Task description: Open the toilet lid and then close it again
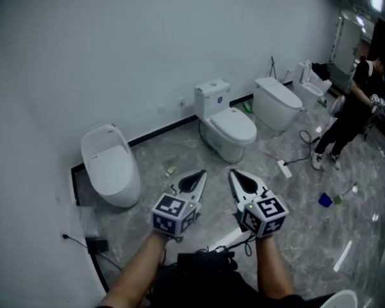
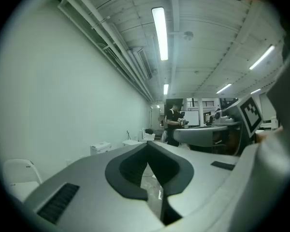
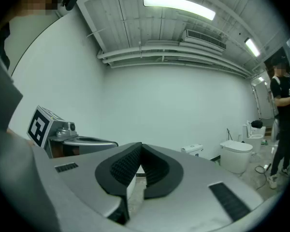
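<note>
Toilet lid (image 1: 235, 122): down on the white toilet (image 1: 226, 140) against the wall, ahead of both grippers and well apart from them. Left gripper (image 1: 201, 175): held level, jaws closed tip to tip, nothing between them. Right gripper (image 1: 234, 174): likewise closed and empty.
</note>
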A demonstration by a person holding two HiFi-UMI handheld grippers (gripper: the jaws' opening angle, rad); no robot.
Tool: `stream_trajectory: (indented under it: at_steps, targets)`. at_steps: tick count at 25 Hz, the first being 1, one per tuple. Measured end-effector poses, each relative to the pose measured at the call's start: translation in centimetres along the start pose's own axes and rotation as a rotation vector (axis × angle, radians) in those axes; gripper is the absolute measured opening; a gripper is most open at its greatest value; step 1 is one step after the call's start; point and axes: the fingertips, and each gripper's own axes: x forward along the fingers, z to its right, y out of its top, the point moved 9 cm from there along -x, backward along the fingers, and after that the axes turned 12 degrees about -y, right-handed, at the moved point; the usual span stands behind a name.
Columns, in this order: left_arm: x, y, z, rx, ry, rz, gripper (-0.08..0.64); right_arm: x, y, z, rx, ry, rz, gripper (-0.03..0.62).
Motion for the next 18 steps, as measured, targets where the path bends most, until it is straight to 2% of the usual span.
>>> stream_trajectory:
  at_steps: [7,18]
  targets:
    - [0.0,0.7,1.0,0.003,-0.006,0.005,0.006,-0.8,0.4,0.1,0.014,-0.008,0.006,0.009]
    - [-0.8,-0.4,0.9,-0.013,0.008,0.000,0.008,-0.5,-0.2,-0.5,0.024,0.000,0.006,0.009]
